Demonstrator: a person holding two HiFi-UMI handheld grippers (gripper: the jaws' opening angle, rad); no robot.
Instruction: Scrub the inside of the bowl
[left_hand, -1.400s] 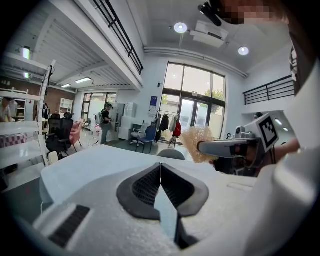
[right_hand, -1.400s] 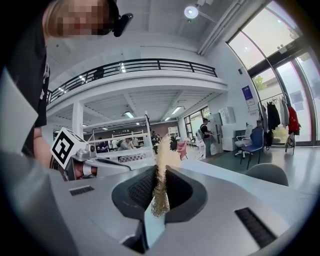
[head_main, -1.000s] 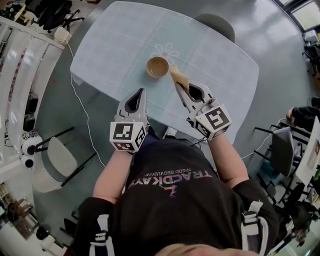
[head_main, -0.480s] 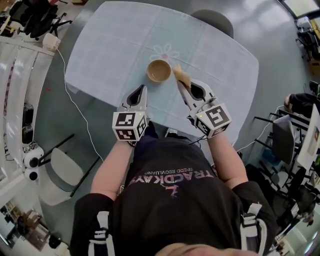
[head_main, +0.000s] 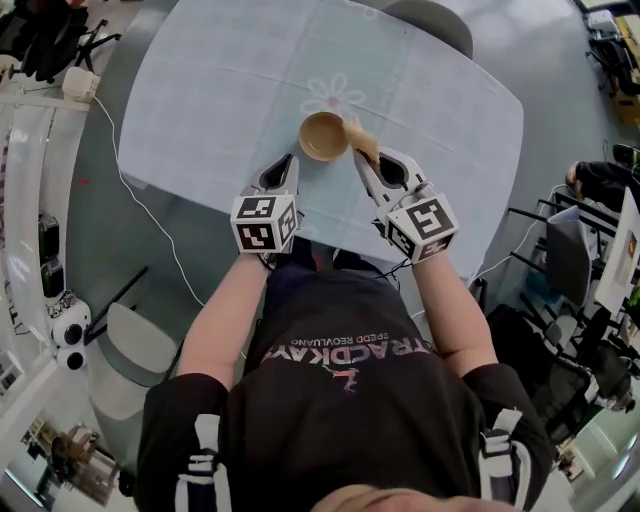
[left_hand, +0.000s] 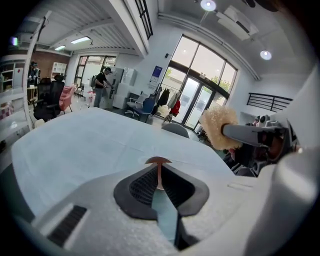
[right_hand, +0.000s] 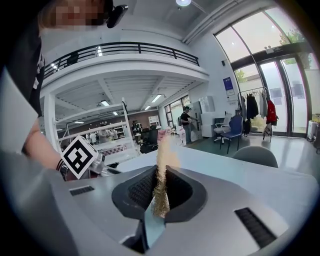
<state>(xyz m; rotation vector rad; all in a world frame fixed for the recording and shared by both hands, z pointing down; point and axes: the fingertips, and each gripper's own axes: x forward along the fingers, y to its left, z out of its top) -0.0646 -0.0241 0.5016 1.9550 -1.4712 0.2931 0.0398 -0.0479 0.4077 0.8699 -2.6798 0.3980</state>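
From above, a round tan bowl (head_main: 324, 136) sits on my pale blue cloth-covered counter (head_main: 200, 90), near a faint printed flower (head_main: 332, 100). A grey chair (head_main: 430, 20) stands at the far edge. My left tongs (head_main: 291, 161) are clenched on nothing, just beside the bowl. Left gripper view: the bowl's brown rim peeks past ribbed black pads (left_hand: 142, 186). Right gripper view: my right tongs (right_hand: 159, 192) grasp a fuzzy, straw-coloured scrubber (right_hand: 161, 170).
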